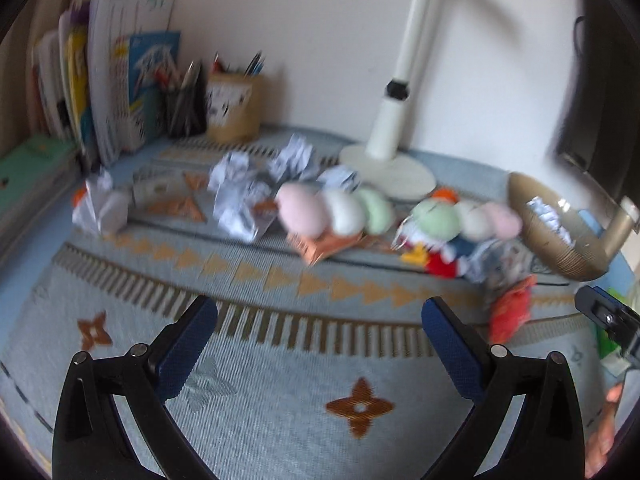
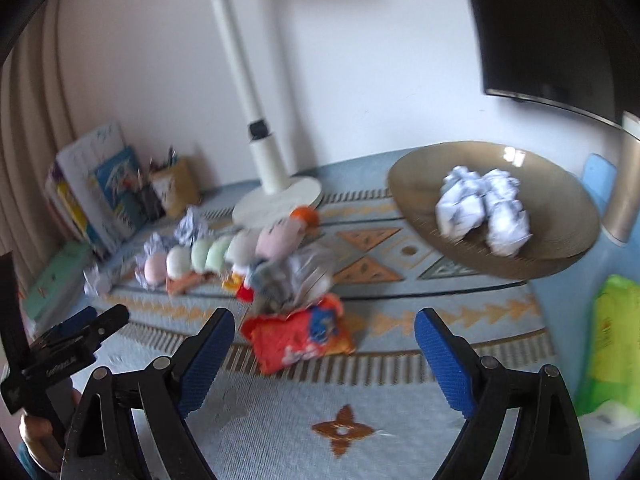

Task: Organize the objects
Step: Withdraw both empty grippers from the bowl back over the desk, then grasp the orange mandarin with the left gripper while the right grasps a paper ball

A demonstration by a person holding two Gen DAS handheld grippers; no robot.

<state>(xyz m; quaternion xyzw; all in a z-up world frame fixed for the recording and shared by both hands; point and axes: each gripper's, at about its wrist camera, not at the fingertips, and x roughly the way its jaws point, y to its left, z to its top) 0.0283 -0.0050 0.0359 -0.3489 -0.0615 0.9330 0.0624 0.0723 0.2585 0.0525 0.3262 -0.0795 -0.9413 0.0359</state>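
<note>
Bare patterned mat (image 1: 280, 380) in front of both grippers, orange packet (image 2: 298, 340) just ahead of the right one, toys (image 1: 340, 210) and crumpled papers (image 1: 236, 196) crowding mid-mat, lamp base (image 1: 390, 168) behind, gold bowl (image 2: 560, 216) right

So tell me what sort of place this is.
Probably a home study desk: a desk lamp, pen pots beside upright books, and a patterned cloth strewn with crumpled paper.

A desk under a pale blue patterned woven cloth (image 2: 400, 432) carried a white lamp base (image 2: 280, 200), a wide golden bowl (image 2: 560, 208), crumpled paper balls (image 1: 236, 196), pastel plush toys (image 1: 340, 210), an orange-red snack packet (image 2: 298, 340) and upright books (image 1: 116, 92).
</note>
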